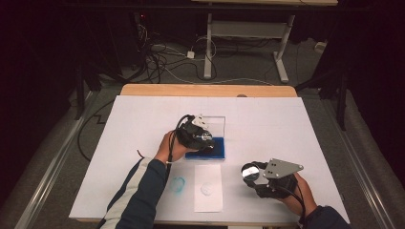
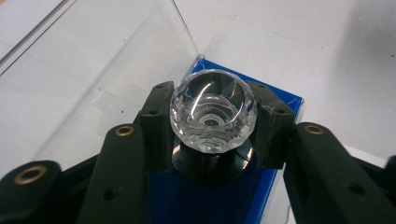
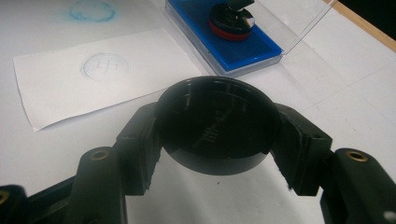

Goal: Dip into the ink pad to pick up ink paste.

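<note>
Big white table (image 1: 143, 124) under everything. Wood edge at the far side.

On the table, a clear box (image 1: 212, 138) with its lid up and a blue ink pad (image 3: 247, 49) inside. Right under the left gripper's jaws.

Near that, a white paper sheet (image 1: 208, 187) with a faint round print (image 3: 104, 66) on it. Well apart from both sets of jaws, between the two hands in the high view. Beside the paper, a blue round smudge (image 1: 177, 184) right on the table.

Left gripper (image 2: 212, 123) clenched on a stamp (image 2: 213, 112). Clear, shiny knob of the stamp squeezed between the two black jaws. Dark round base of the stamp below the jaws, down on the blue ink pad. In the right gripper view, the same stamp far past the jaws, sitting on the blue pad with a red ring at its bottom.

Right gripper (image 3: 217, 128) clenched on a round black cap (image 3: 217, 126). Cap tight between the jaws, open side facing up, held a bit above the table. Off to the side of the paper, well apart from the box.
</note>
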A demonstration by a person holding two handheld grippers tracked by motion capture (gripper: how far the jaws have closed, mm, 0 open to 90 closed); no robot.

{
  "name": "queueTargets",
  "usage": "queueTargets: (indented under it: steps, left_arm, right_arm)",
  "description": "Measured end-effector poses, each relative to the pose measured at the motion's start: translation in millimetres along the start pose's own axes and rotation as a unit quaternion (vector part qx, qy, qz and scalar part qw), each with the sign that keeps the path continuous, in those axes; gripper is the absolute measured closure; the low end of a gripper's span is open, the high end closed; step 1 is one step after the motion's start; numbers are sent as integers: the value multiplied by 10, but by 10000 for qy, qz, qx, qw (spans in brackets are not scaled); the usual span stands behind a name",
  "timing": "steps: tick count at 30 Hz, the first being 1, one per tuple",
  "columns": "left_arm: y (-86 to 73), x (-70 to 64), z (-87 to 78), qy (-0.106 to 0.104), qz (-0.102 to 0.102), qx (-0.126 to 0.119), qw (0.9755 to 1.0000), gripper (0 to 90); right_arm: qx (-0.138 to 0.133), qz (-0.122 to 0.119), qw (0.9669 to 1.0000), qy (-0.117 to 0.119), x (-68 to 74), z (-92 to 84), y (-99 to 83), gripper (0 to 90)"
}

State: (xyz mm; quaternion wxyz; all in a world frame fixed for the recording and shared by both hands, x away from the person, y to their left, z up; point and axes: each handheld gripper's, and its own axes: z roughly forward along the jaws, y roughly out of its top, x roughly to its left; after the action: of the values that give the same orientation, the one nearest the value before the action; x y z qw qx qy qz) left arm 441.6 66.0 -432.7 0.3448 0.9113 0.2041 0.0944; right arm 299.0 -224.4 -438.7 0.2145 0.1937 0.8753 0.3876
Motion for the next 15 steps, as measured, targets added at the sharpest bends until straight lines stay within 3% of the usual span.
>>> queueTargets:
  steps: [15]
  left_arm:
    - [-27, 6, 14, -27, -80, -119, 9999, 545]
  right_arm:
    - [19, -11, 10000, 6, 7, 1, 0, 381]
